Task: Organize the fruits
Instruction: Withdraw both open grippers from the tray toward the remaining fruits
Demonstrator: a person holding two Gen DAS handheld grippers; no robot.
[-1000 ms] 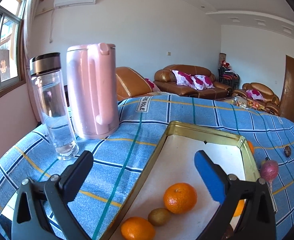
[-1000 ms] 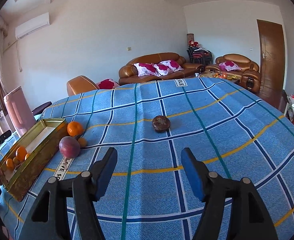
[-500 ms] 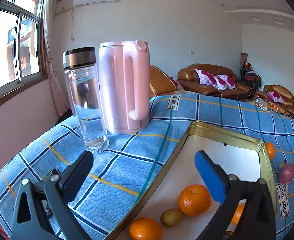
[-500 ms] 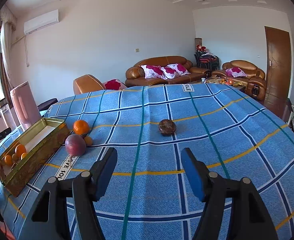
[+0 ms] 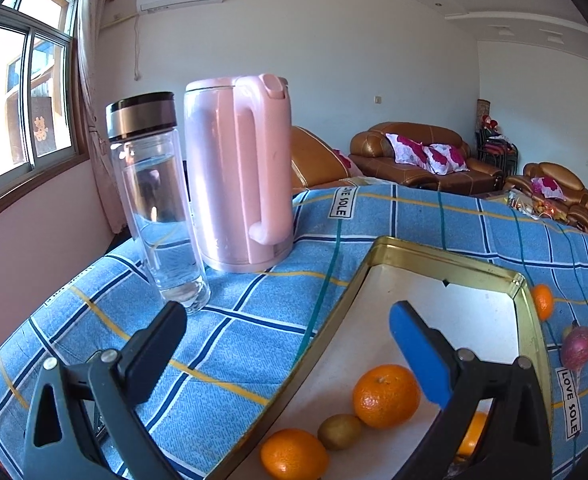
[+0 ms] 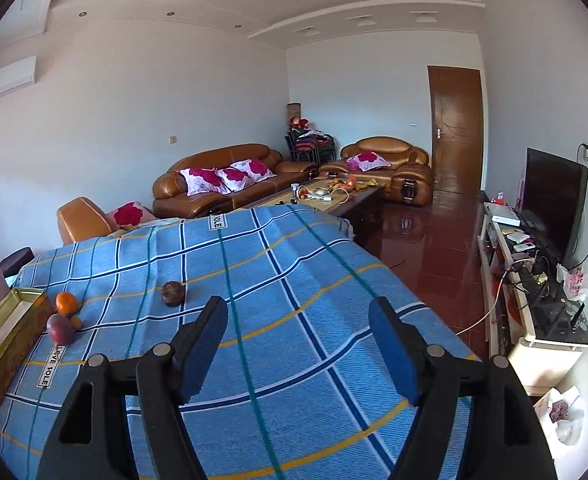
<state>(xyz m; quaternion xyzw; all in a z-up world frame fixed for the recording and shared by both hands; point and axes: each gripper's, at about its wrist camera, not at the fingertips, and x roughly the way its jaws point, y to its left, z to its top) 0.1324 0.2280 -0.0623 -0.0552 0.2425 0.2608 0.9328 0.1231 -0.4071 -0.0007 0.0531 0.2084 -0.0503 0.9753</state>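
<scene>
A gold tin tray point(image 5: 446, 258) point(image 6: 12, 350) on the blue checked cloth holds two oranges point(image 5: 386, 396), a third half hidden behind a finger, and a kiwi point(image 5: 339, 432). My left gripper point(image 5: 284, 344) hovers open over its near left rim, nothing between the fingers. Outside the tray lie an orange point(image 5: 542, 301) point(image 6: 67, 303), a purple fruit point(image 5: 578, 347) point(image 6: 59, 329) and a small yellow fruit point(image 6: 75, 322). A dark brown fruit point(image 6: 172, 293) sits alone mid-table. My right gripper point(image 6: 298, 346) is above the cloth, right of that fruit, its jaws opening and empty.
A pink kettle point(image 5: 240, 192) and a glass bottle with water point(image 5: 158, 208) stand left of the tray. The table's right edge point(image 6: 414, 300) drops to a red floor. Sofas point(image 6: 222, 188), a coffee table, a TV stand point(image 6: 534, 280) and a door fill the room.
The right gripper has swung to the right and up, so the fruits slid to the left of its view, and its jaws stand wider. The left view turned slightly left; its gripper stays open.
</scene>
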